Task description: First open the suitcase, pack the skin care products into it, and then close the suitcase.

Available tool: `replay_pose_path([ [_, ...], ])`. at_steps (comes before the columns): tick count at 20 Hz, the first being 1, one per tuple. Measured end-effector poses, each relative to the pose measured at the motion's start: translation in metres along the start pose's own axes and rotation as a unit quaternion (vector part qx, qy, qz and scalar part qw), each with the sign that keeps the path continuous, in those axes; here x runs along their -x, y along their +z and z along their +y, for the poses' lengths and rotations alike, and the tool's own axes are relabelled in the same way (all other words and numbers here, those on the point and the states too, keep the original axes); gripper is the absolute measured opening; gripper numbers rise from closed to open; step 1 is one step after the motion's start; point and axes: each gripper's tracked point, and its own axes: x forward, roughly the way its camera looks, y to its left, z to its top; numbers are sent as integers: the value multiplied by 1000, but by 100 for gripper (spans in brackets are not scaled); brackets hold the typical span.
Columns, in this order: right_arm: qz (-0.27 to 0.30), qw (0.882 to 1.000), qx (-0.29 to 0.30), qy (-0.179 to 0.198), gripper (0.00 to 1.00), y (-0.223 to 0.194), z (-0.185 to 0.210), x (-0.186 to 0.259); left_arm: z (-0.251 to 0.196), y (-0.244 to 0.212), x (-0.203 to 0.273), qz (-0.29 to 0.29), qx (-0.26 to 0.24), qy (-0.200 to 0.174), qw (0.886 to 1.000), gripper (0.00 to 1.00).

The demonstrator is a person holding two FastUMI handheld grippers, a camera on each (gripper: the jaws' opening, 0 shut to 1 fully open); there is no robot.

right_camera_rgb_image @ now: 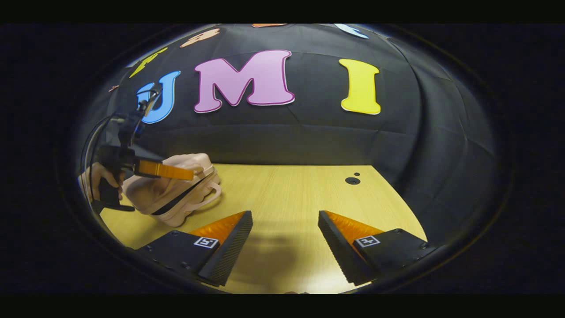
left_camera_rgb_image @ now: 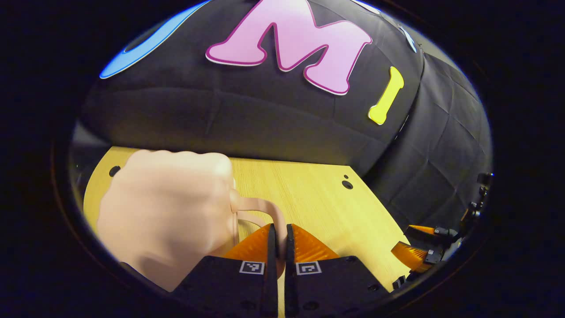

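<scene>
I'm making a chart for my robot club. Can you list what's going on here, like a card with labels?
place: wooden table in a booth
suitcase: small pink suitcase, lying tilted on the table's left side
handle: pink loop handle
left gripper: fingers nearly together at the handle
right gripper: open, over bare table
skin care products: not spotted

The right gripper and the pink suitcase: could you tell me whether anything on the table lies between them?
Nothing visible does. In the right gripper view, bare wooden table runs from the open right gripper to the suitcase at its left. The left gripper is at the suitcase's handle, fingers nearly together.
</scene>
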Motion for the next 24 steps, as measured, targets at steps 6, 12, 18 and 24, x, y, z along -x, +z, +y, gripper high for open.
replay_pose_path([
  [6,-22,999,-15,-32,96,6,-16,17,-19,-17,-9,-11,-8,22,1000,27],
  [12,-68,996,-11,-53,96,73,12,96,-55,16,98,-87,-35,20,995,84],
  [18,-135,989,10,-58,96,148,66,198,-92,82,282,-253,-75,83,961,96],
  [24,-202,979,-3,-26,96,163,122,306,-99,55,445,-415,-57,158,894,96],
])
